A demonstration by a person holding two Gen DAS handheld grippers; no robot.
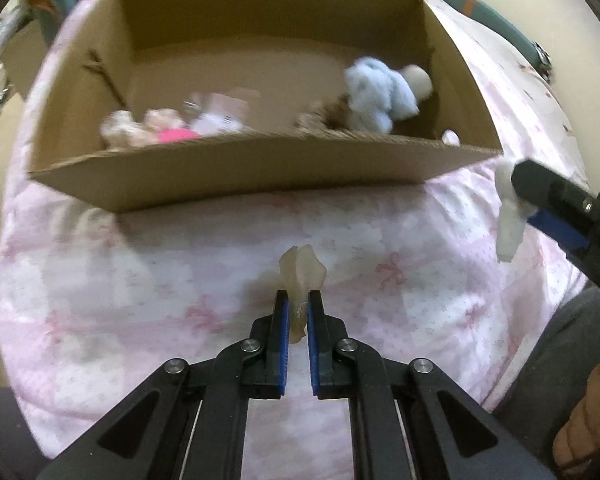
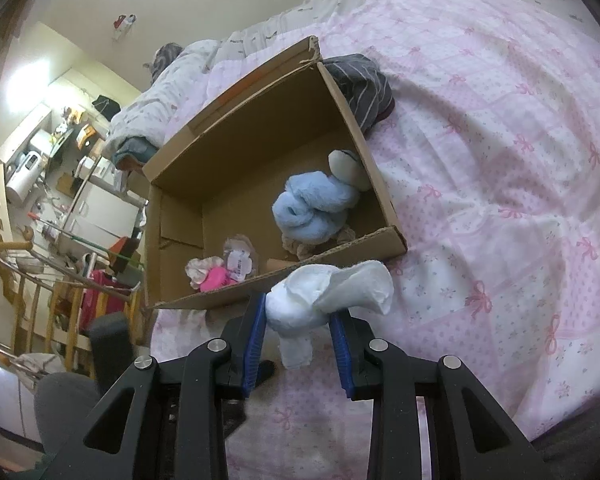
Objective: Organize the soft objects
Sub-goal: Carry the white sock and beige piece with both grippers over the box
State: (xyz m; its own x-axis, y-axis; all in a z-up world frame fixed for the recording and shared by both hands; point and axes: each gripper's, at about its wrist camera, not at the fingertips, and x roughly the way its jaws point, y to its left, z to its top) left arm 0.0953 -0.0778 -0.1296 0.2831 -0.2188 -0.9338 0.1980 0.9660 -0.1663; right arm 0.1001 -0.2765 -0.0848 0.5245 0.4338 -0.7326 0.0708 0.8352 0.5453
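Cardboard box (image 2: 374,184), brown and open-topped, fills the centre of the right wrist view and the upper half of the left wrist view. It already holds a fluffy light-blue plush toy (image 2: 312,208) at its right end and a pink-and-white bundle of small soft things (image 2: 212,276) at its left end. Both sit on a pink bow-patterned bedspread (image 2: 500,160).

Just below the box's near wall, the right gripper (image 2: 300,320) pinches a crumpled white cloth wad (image 2: 320,296), whose long tail trails toward the right of the frame. The left gripper (image 1: 298,308) is pressed on a small translucent beige soft lump (image 1: 302,276), upright between its fingers, lower centre, well short of the box.

Judging by this, the right gripper is nearer: its wad needs only to clear the near wall.
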